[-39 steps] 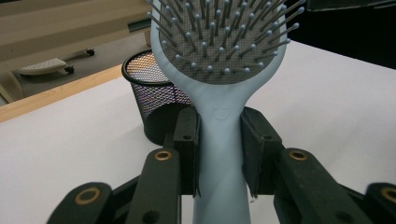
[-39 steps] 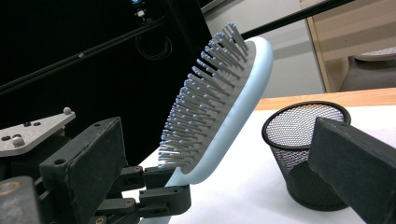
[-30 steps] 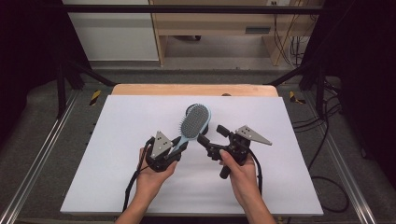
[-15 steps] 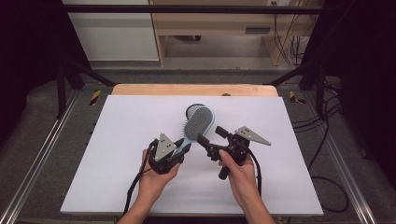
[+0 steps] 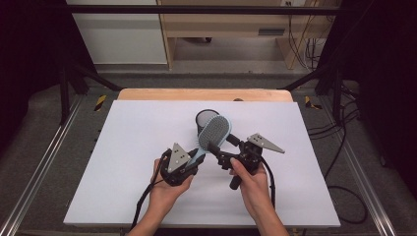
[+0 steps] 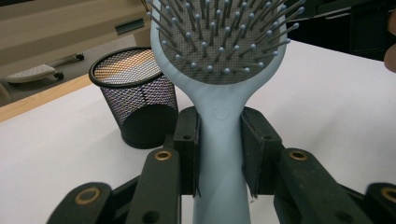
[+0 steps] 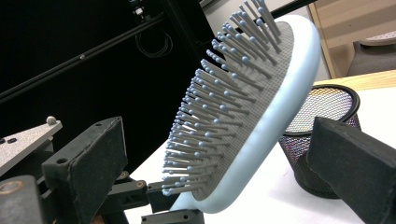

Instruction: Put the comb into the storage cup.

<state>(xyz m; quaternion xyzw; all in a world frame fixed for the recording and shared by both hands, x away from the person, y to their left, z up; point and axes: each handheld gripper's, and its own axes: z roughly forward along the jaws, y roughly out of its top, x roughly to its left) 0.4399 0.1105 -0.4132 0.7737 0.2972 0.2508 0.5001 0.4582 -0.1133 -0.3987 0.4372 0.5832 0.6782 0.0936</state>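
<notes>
A: Left gripper (image 5: 195, 158)?
B: Clamped on the light blue hairbrush (image 5: 213, 133), both pads tight against the narrow handle, as seen in the left gripper view (image 6: 219, 154). Held by the left hand (image 5: 167, 189) near the front middle of the white table (image 5: 123, 147).

A: And the brush itself?
B: Raised off the table, head angled up and away toward the far right, grey bristle pad (image 7: 233, 107) tilted up and turned toward the right gripper. Sits in front of the black mesh cup (image 5: 205, 119), partly covering it in the high view.

A: Cup position?
B: Upright on the table at mid-depth, just beyond the brush head. Seen left of the handle in the left gripper view (image 6: 135, 93), low at the right in the right gripper view (image 7: 327, 140).

A: Right gripper (image 5: 219, 152)?
B: Released, jaws spread wide. Brush head between them in the right gripper view, one jaw off to each side, neither pad pressing on it. Gripped by the right hand (image 5: 251, 184) just right of the left one, pointed left toward the brush.

A: Hands touching?
B: Close together, near the front edge; contact impossible to tell.
</notes>
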